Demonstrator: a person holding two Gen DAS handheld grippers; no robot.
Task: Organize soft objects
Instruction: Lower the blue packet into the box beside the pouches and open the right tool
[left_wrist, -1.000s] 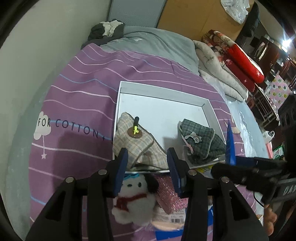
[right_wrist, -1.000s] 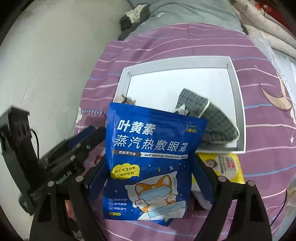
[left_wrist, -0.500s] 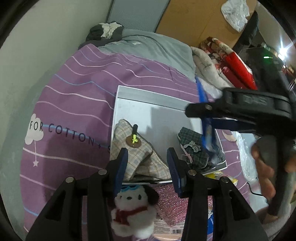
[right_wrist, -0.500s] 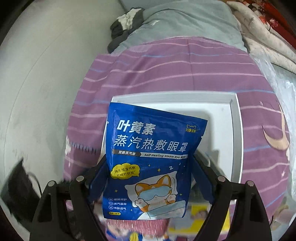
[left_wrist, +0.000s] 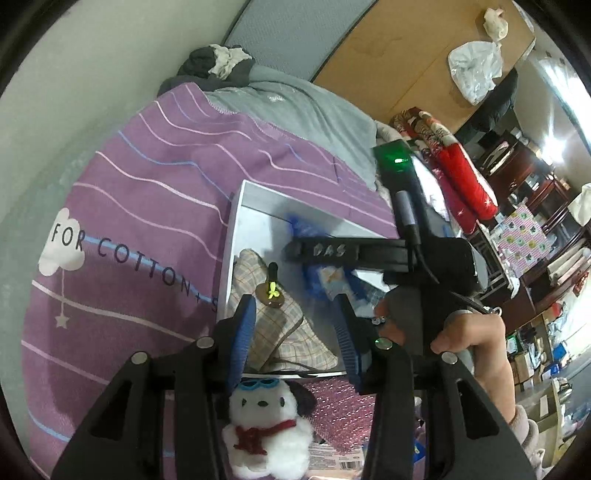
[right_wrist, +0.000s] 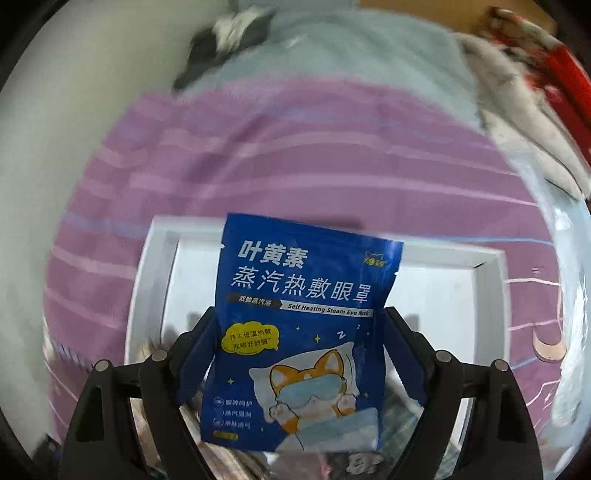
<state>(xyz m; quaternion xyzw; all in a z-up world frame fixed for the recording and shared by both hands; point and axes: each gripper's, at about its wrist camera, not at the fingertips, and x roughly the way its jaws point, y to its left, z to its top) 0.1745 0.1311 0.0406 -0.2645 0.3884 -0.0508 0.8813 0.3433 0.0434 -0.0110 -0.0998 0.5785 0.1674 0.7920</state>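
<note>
My right gripper (right_wrist: 299, 325) is shut on a blue steam eye mask pack (right_wrist: 303, 325) and holds it over the white tray (right_wrist: 155, 258). In the left wrist view the right gripper's body (left_wrist: 406, 254) hangs above the tray (left_wrist: 236, 206) with the blue pack (left_wrist: 325, 280) under it. A beige plaid pouch (left_wrist: 280, 328) lies in the tray's near left. My left gripper (left_wrist: 295, 332) is open and empty, above a white plush dog (left_wrist: 266, 428) that lies in front of the tray.
The tray sits on a purple striped blanket (left_wrist: 147, 192) on a bed. A pink glittery packet (left_wrist: 340, 410) lies beside the plush dog. A grey quilt (left_wrist: 306, 107) and a wall (left_wrist: 74, 74) are beyond; red bedding (left_wrist: 461, 177) is at right.
My right gripper has carried the blue pack forward and over the tray, further in than before. The left gripper has stayed open above the plush dog.
</note>
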